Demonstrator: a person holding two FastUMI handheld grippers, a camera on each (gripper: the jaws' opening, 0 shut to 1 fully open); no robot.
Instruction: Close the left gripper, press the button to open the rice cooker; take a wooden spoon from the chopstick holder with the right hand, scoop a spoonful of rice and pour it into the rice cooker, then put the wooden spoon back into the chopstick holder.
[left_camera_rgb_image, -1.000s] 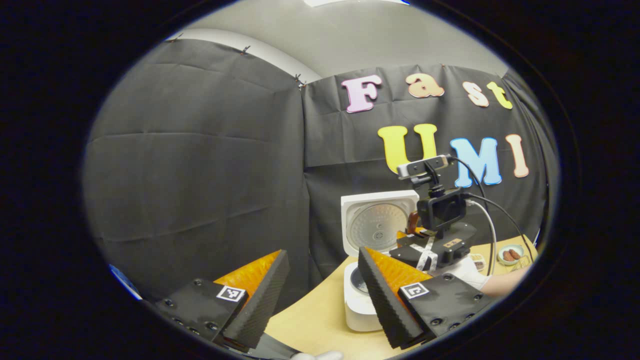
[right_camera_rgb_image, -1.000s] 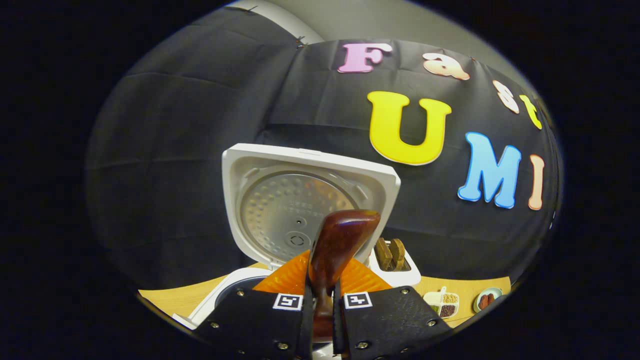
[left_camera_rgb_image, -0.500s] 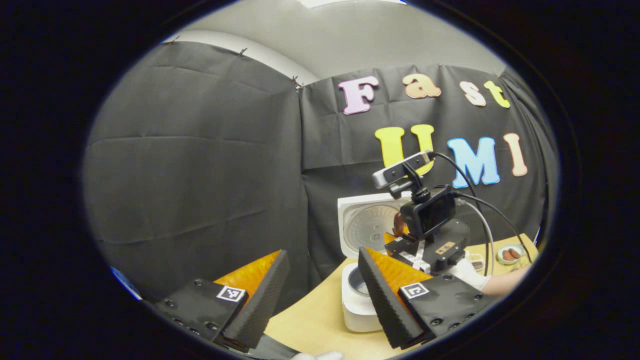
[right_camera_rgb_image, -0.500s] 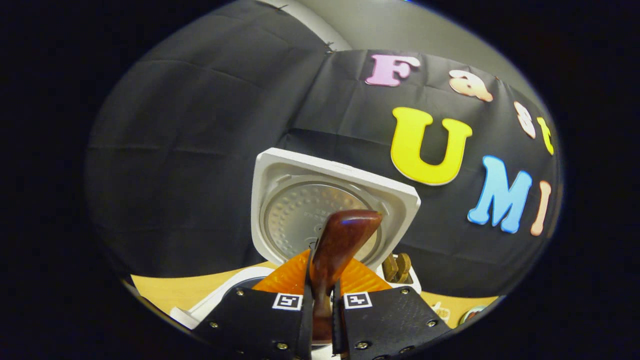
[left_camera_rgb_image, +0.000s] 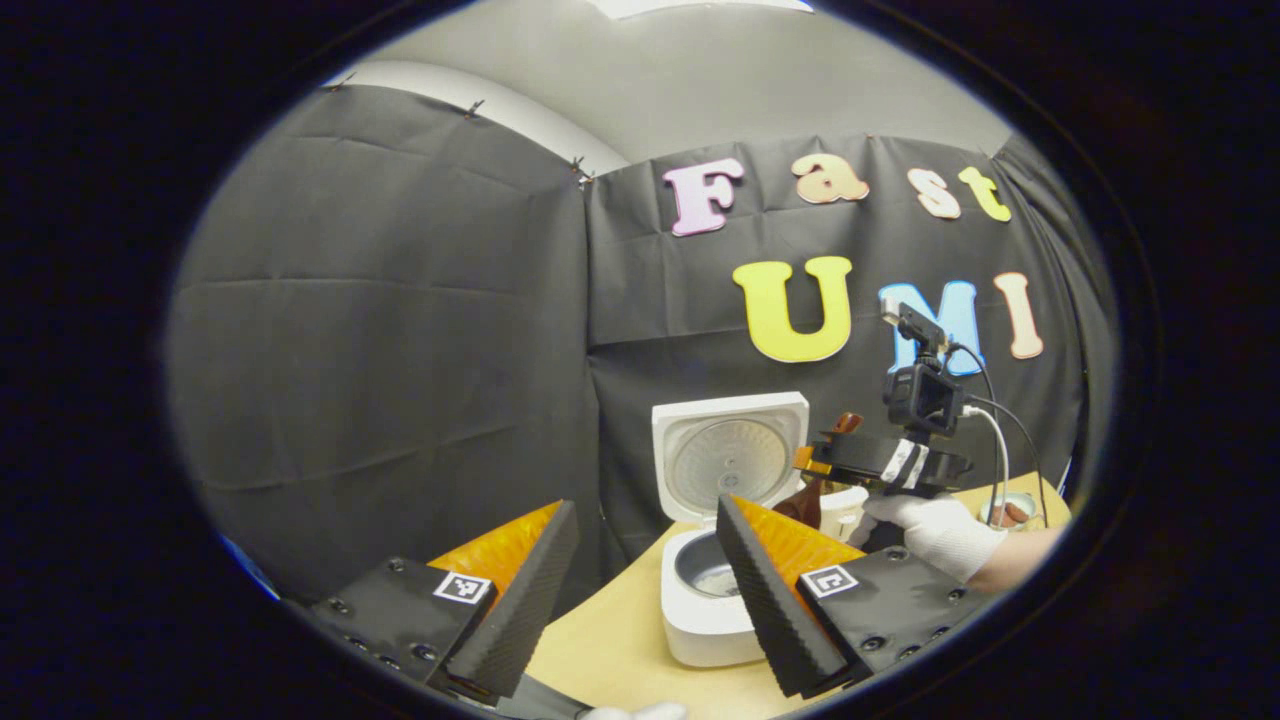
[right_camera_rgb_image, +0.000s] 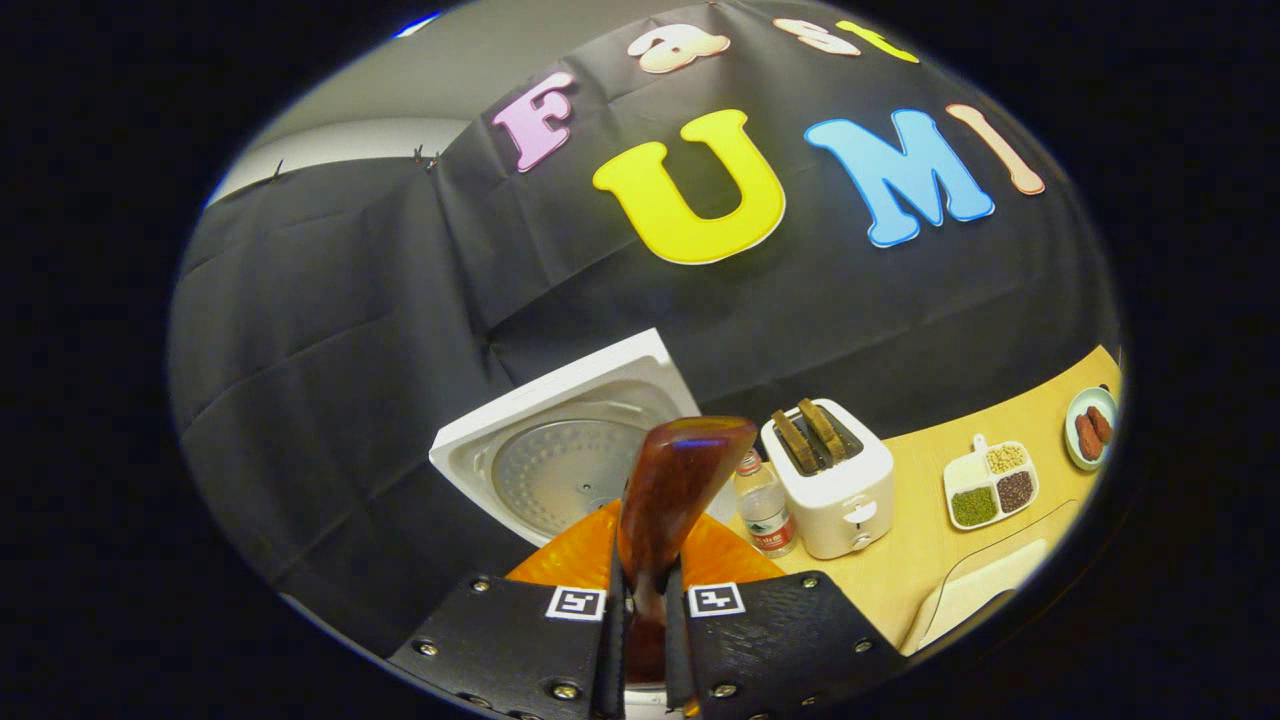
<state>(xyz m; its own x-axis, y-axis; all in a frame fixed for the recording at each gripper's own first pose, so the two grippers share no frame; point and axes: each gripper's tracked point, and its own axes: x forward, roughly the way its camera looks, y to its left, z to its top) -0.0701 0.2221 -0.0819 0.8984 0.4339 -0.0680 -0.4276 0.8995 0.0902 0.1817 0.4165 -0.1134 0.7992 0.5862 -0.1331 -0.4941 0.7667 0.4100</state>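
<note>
The white rice cooker stands open on the wooden table, its lid upright and the inner pot showing. My left gripper hangs open in front of it with nothing between its fingers. To the cooker's right, a white-gloved hand holds my right gripper, tilted above the table. In the right gripper view, my right gripper is shut on the dark brown wooden spoon, which sticks up ahead of the fingers. The cooker's lid lies behind the spoon, to the left.
A white toaster with two slices stands right of the cooker, and a small bottle beside it. A divided dish of grains and a small plate sit farther right on the table. A pale object lies nearby.
The right gripper has swung right, away from over the cooker, and rolled with the spoon still in it; its view now takes in the toaster and dishes. The left gripper has barely moved.
</note>
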